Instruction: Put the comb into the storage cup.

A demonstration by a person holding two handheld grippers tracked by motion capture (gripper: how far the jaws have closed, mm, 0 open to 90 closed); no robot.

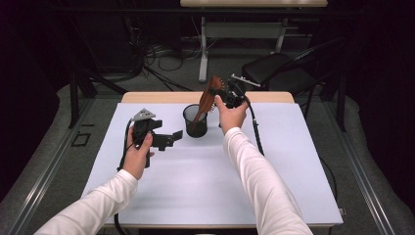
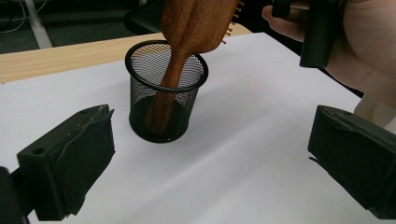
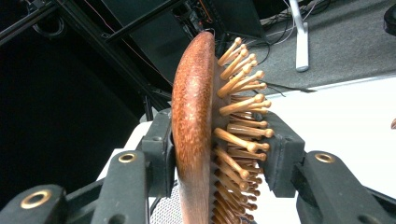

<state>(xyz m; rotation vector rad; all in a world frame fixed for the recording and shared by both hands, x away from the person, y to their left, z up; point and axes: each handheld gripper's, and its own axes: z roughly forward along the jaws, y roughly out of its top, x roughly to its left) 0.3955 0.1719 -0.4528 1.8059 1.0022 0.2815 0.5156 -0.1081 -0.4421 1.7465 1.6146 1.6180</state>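
The right claw (image 1: 219,93) is clamped on the head of a brown wooden paddle hairbrush (image 1: 207,95), one jaw on its back, one on its pegs. The brush tilts, its handle down inside a black wire-mesh cup (image 1: 195,121) on the white tabletop (image 1: 205,181). Just left of the cup, the left claw (image 1: 171,137) hovers with jaws apart, holding nothing.

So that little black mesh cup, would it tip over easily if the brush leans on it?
Probably. The mesh cup looks thin-walled and light, and stands free on the white table. The wooden hairbrush stands taller than it, leaning on the rim, so a sideways push could topple it. The right hand-held gripper holds the brush.
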